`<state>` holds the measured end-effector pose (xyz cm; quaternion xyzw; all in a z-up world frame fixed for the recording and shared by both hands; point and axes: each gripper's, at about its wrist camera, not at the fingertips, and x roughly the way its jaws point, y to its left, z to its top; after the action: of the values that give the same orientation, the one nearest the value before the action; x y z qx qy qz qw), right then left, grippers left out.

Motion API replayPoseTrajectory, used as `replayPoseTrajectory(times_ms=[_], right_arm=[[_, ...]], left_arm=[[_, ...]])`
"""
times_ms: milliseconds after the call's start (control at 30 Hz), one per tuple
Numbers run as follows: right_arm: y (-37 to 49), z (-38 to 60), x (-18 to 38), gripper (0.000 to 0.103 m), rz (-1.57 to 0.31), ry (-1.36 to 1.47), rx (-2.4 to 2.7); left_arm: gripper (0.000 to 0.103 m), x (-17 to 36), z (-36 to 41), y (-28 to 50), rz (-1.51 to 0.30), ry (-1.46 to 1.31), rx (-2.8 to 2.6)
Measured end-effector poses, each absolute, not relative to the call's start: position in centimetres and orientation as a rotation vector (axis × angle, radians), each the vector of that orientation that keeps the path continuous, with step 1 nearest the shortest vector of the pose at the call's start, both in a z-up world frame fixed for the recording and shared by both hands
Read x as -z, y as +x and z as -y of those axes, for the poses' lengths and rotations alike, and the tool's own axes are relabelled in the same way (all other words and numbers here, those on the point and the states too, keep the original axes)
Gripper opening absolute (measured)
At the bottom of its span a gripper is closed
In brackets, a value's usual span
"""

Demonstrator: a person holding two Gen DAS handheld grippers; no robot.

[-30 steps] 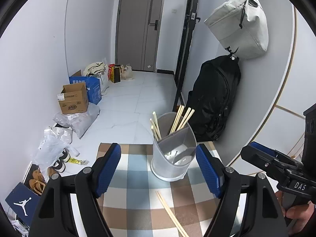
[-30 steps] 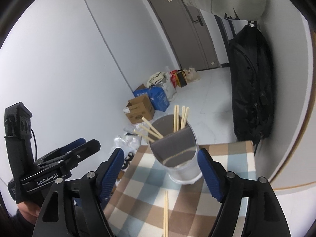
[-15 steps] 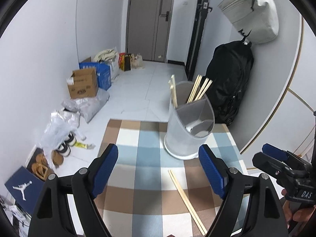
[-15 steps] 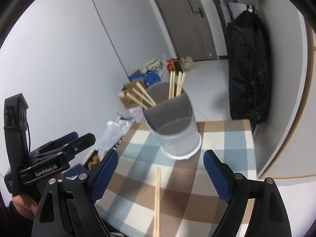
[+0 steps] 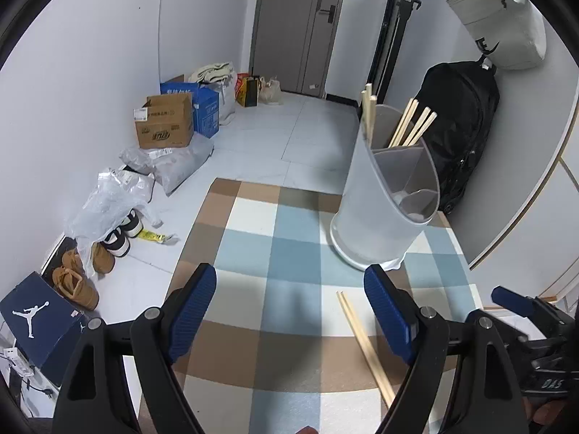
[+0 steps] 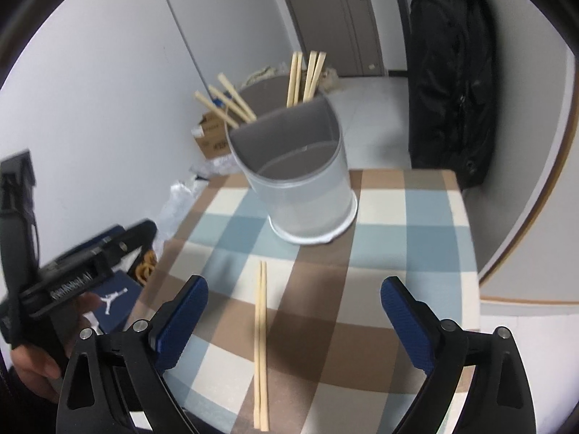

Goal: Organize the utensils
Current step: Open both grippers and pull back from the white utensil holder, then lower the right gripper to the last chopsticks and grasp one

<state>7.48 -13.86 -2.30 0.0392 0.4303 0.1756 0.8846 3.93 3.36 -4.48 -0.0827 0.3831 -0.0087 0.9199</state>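
Both grippers have dropped lower toward the checked cloth (image 5: 289, 238) since the earlier frames; the utensil holder (image 5: 385, 199) now sits higher and further off in each view, and more of the loose chopstick pair (image 6: 261, 343) shows.

Left gripper (image 5: 289, 311): jaws wide apart, nothing between them, only bare cloth under the gap. Its right blue pad sits just beside the near end of the chopstick pair (image 5: 363, 340), not touching as far as I can tell.

Right gripper (image 6: 293, 314): jaws opening, already very wide. Chopstick pair lies flat on the cloth between the two fingers, left of centre, running lengthwise away from the camera; pads are clear of it, so nothing held.

Holder is a grey round tub with dividers, upright on the far part of the cloth, well apart from the loose pair. More chopsticks (image 6: 305, 79) stand in its rear compartments, leaning two ways; front compartment looks empty.

A hand (image 6: 32, 365) grips the left tool's handle at the right view's lower left. Black backpack (image 5: 459, 137) hangs on the wall behind the holder.
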Motion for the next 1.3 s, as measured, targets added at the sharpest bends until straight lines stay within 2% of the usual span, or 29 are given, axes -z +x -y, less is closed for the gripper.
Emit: replayPoseTrajectory(times_ms=[167, 233, 400, 467, 633, 700, 767, 900, 1300], right_arm=[[8.4, 12.4, 4.2, 0.095, -0.981, 0.064, -0.401], [8.9, 11.9, 5.3, 0.088, -1.013, 0.041, -0.394], [10.8, 10.7, 8.0, 0.060, -1.108, 0.005, -0.385], [11.1, 9.9, 8.6, 0.055, -1.107, -0.035, -0.394], [11.4, 7.5, 9.7, 0.051, -1.087, -0.147, -0.440], [11.6, 6.7, 10.4, 0.040, -1.102, -0.189, -0.439], [11.9, 6.0, 11.1, 0.034, -1.117, -0.236, -0.420], [12.2, 5.9, 10.9, 0.028, -1.107, -0.233, -0.405], [13.3, 4.5, 11.2, 0.026, -1.130, -0.302, -0.347]], left_arm=[[0.081, 5.0, -5.0, 4.4, -0.818, -0.194, 0.005], [0.081, 5.6, -5.6, 4.8, -0.834, -0.193, -0.025], [0.081, 6.1, -7.5, 4.9, -0.867, -0.265, -0.025], [0.081, 5.9, -8.0, 4.8, -0.858, -0.283, -0.025], [0.081, 6.2, -9.0, 4.7, -0.879, -0.326, -0.029], [0.081, 6.4, -9.2, 4.8, -0.885, -0.333, -0.032], [0.081, 6.3, -9.5, 4.7, -0.881, -0.335, -0.034], [0.081, 6.4, -10.2, 4.6, -0.880, -0.351, -0.033], [0.081, 6.4, -10.9, 4.5, -0.894, -0.392, -0.020]])
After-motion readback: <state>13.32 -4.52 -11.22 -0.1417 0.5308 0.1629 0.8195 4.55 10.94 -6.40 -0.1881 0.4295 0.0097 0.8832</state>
